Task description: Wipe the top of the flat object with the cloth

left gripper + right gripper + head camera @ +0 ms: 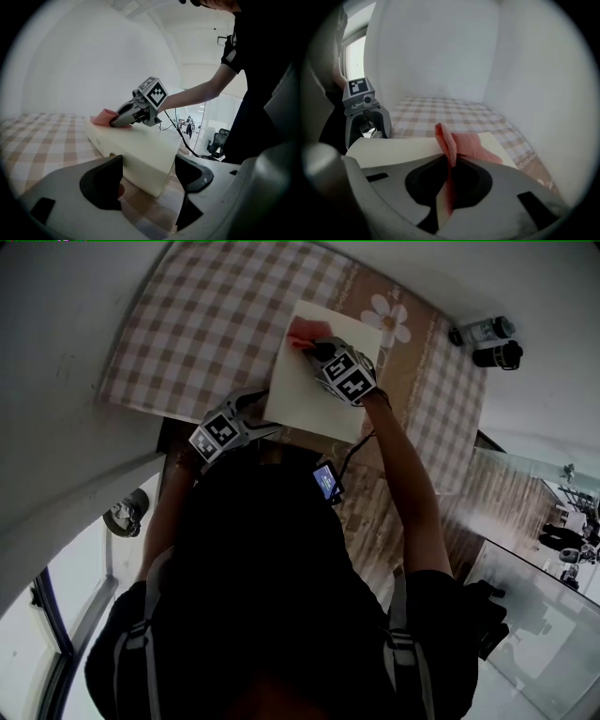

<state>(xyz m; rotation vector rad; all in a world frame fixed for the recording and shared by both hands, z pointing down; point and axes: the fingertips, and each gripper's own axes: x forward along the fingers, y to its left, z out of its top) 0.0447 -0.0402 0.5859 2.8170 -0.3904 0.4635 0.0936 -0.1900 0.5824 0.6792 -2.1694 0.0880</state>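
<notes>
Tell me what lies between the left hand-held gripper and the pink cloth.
Only the bare top of the flat cream slab, per the left gripper view, from the open left hand-held gripper to the pink cloth.

Soft diffuse daylight, window (pixel 355 54) glare at left; head view dim, person (pixel 272 577) underexposed; fisheye vignette, near jaws blurred.
</notes>
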